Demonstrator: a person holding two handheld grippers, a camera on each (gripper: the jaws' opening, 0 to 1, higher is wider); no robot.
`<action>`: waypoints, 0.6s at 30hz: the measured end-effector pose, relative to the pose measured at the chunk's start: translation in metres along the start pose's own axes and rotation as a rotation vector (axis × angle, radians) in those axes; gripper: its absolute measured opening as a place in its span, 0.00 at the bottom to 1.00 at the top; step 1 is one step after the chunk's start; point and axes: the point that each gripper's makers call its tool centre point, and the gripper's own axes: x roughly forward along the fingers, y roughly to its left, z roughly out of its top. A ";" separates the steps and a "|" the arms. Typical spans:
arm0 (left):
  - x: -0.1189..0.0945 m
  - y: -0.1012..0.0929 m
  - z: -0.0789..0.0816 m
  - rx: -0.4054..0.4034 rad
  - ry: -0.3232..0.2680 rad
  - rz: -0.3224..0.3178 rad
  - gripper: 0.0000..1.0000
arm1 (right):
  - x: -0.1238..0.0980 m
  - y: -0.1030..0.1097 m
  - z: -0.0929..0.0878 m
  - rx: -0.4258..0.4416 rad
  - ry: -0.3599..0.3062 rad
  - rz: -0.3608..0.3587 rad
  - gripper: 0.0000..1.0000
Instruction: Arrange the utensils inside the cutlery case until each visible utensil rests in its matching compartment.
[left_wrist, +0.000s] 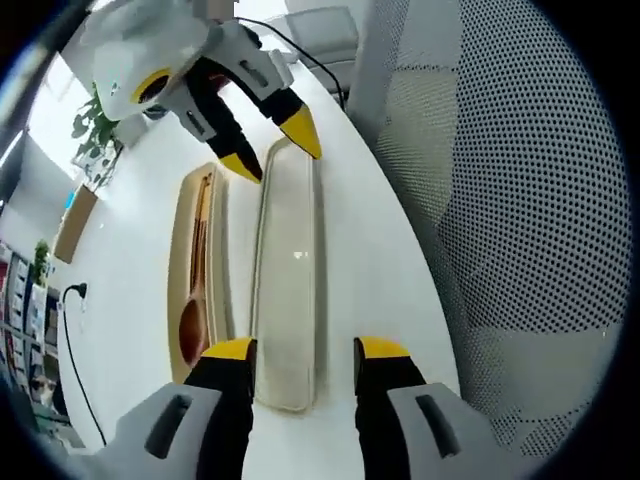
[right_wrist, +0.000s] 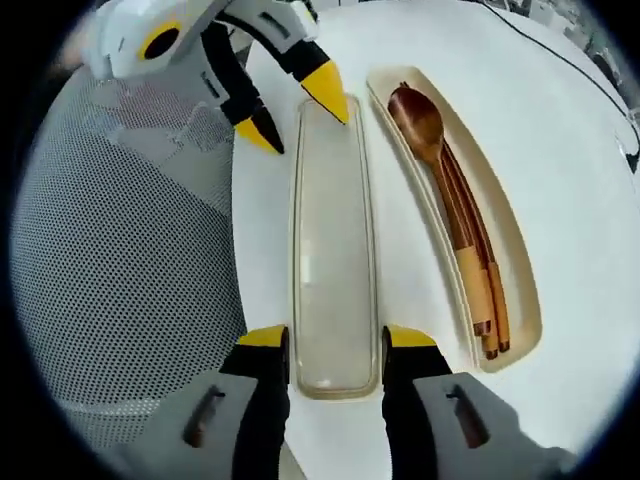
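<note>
The left gripper (left_wrist: 302, 352) and the right gripper (right_wrist: 335, 340) are each standing spread around opposite ends of the translucent lid (right_wrist: 333, 250), near the white table's (right_wrist: 560, 160) edge; the wooden spoon (right_wrist: 432, 150) and chopsticks (right_wrist: 492, 295) are lying in the cream case (right_wrist: 528, 300) just beside; uneven squeezing could be tipping the lid off the edge.

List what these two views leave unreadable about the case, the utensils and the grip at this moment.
- Left gripper view: the left gripper covers the near end of the clear lid, so contact cannot be judged.
- Right gripper view: the right gripper straddles the lid's other end; same doubt.
- Case tray: the chopsticks overlap beside the spoon, so any dividers or count stay unclear.
</note>
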 end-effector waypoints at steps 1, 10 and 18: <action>0.000 0.000 0.000 0.005 -0.002 0.002 0.39 | 0.000 0.004 -0.001 0.032 -0.006 0.030 0.33; 0.001 0.001 0.000 -0.001 -0.002 0.007 0.39 | 0.003 0.031 -0.006 0.180 -0.088 0.229 0.34; 0.003 -0.002 0.001 0.001 -0.008 -0.007 0.27 | 0.002 0.038 -0.010 0.267 -0.120 0.314 0.34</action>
